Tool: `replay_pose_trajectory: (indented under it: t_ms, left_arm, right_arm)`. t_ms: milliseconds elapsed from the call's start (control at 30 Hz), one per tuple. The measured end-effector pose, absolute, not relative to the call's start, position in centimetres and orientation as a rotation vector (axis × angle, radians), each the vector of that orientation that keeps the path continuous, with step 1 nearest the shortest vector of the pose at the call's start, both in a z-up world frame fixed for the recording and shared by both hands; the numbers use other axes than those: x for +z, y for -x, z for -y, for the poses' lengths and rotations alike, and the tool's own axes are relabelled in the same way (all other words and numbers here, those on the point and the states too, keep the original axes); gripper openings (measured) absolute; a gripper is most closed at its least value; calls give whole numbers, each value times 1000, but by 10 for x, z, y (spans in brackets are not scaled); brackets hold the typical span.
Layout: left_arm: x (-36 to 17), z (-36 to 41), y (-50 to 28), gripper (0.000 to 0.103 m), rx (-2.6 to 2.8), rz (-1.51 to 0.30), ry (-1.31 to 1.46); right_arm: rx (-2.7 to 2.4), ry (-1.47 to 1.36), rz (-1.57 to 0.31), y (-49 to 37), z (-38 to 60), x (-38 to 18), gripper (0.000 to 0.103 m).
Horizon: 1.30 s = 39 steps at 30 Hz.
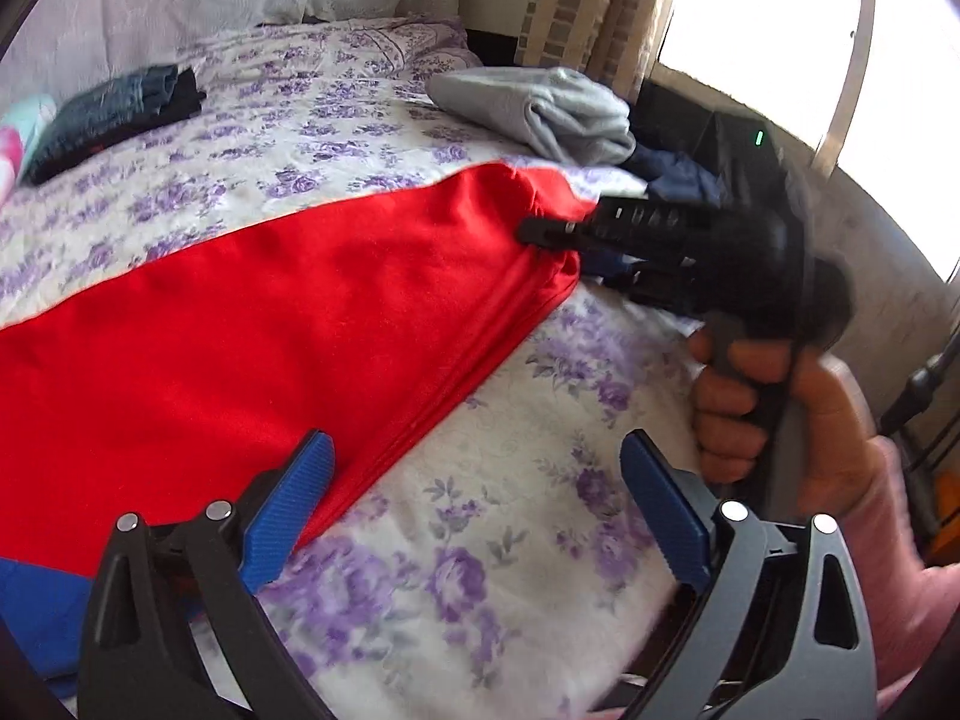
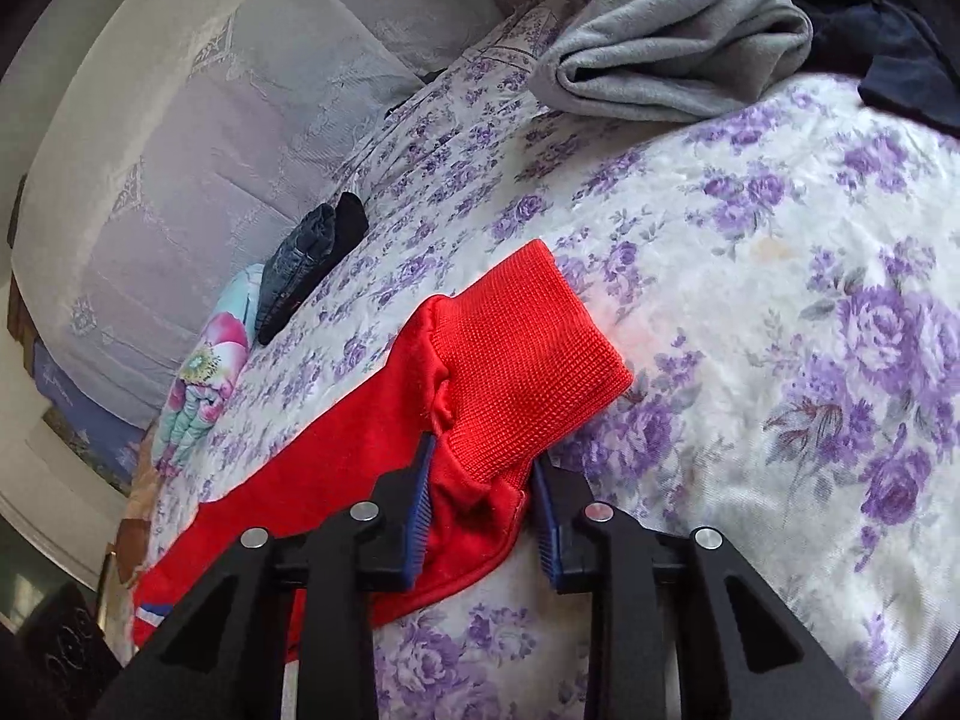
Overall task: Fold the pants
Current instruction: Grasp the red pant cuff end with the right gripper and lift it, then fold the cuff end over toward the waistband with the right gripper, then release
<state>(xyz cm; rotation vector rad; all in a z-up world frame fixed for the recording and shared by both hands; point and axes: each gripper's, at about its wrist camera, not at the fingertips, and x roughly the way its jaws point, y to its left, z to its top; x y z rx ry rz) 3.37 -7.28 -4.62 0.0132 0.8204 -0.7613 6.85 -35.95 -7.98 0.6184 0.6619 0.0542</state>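
Left gripper [image 1: 477, 510] stands wide apart in my left wrist view, its blue pads [image 1: 294, 510] spread with nothing between them. One pad sits over the near edge of the red pants [image 1: 258, 312]; the other hangs above the flowered bedspread [image 1: 480, 570]. I cannot tell whether that pad touches the cloth.

Right gripper [image 2: 480, 504] is closed narrow on the pants [image 2: 480, 420], pinching the bunched fabric just behind the ribbed cuff [image 2: 528, 360]. From the left wrist view I see the same gripper [image 1: 540, 234] reaching in from the right, held by the right hand [image 1: 780, 408], with its tips at the far right end of the red leg.

I note the pants lie stretched across the bed, running from near left to far right. A blue panel [image 1: 42, 606] shows at their near left end.

On the far side of the bedspread I record a folded grey garment [image 2: 672, 48], a dark navy cloth [image 2: 900, 54] beside it at the right, a folded pair of dark jeans [image 2: 300, 264] at the left, and a pastel patterned item [image 2: 204, 384] next to the jeans. A pale quilted covering [image 2: 180, 150] rises behind the bed.
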Motion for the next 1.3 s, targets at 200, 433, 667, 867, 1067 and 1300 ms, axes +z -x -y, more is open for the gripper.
replay_pose_trajectory:
  t_ms: [200,433,667,867,1067,1300]
  left_arm:
    - [10,-52,-21,93,-570,-620,124]
    - [14,-177,-3,94,-280,-521,185]
    - [-18,-223,0,94,-255,-533,296]
    - [-26,-233,-2,94,-339,-536,384]
    - [-27,-236,-2,94,-375,-526,421]
    - [-28,-236,1,94,-370,-515,420]
  right_arm:
    - [-53,-212,-563,-61,302,-25,27]
    - [-5,354,-395,-54,160,11,24]
    - [233,651,-475,-51,51,-45,23]
    - [405,723,-570,-37,27,-50,57]
    - [575,219,-625,-58,71,9,49]
    - [568,233,-770,-91,68,-23,33]
